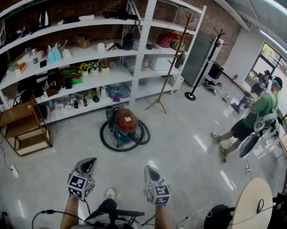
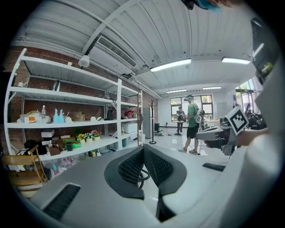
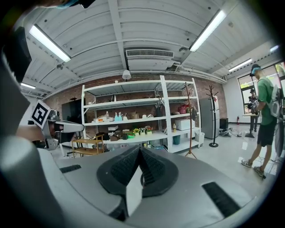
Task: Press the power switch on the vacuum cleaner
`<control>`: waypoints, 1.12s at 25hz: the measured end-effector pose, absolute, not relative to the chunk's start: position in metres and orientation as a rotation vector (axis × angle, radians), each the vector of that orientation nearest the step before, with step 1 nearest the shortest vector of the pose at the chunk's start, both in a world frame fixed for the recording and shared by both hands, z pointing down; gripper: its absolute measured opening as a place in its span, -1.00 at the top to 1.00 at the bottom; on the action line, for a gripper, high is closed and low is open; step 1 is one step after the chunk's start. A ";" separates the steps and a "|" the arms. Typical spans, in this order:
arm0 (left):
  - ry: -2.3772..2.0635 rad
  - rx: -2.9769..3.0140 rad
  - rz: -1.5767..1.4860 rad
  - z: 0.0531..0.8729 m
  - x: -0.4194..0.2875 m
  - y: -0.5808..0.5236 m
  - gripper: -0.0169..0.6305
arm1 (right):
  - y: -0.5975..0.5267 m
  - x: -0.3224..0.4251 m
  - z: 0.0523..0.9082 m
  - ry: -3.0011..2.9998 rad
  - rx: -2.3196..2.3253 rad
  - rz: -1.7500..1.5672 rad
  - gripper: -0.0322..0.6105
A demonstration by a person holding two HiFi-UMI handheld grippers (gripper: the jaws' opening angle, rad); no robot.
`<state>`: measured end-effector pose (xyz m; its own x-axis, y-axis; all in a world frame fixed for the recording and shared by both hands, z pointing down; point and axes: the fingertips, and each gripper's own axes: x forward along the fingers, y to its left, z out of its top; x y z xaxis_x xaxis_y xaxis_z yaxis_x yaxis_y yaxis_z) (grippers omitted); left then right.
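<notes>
Currently, at the far left, a wooden rack (image 1: 23,130) is standing beside the white shelving (image 1: 93,78), which is carrying assorted small goods along the brick wall. The left gripper (image 1: 88,161) is hovering low in the head view, above the floor (image 1: 187,147) and pointing forward. Its own view is showing the jaws meeting tip to tip and gripping nothing.

The vacuum cleaner (image 1: 125,127), red on top over a teal body, is sitting on the floor just in front of the shelving. It is lying ahead of both grippers and well apart from them. Its black hose (image 1: 117,148) is lying in a ring around the base. The power switch is too small to make out.

The right gripper (image 1: 150,169) is hovering beside the left one, likewise pointing forward, with its jaws pressing together and nothing between them.

Further right, a wooden tripod stand (image 1: 171,63) is leaning up past the shelving and a black coat stand (image 1: 204,67) is standing near a dark cabinet. A person in a green shirt (image 1: 261,107) is standing at the far right, and a round pale table (image 1: 252,202) is showing at the lower right
</notes>
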<state>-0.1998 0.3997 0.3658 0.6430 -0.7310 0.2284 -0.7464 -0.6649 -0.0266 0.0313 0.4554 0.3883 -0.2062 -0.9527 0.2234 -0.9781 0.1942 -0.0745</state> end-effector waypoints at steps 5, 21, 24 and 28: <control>-1.257 2.793 0.343 0.360 -0.198 0.355 0.97 | 0.413 0.031 0.385 -2.325 1.901 0.310 0.87; -1.193 2.829 0.357 0.355 -0.206 0.232 0.97 | 0.302 0.019 0.372 -2.271 1.930 0.326 0.87; -1.188 2.836 0.349 0.351 -0.205 0.213 0.97 | 0.282 0.018 0.371 -2.268 1.941 0.322 0.87; -1.180 2.831 0.358 0.358 -0.206 0.192 0.97 | 0.261 0.016 0.371 -2.267 1.946 0.321 0.87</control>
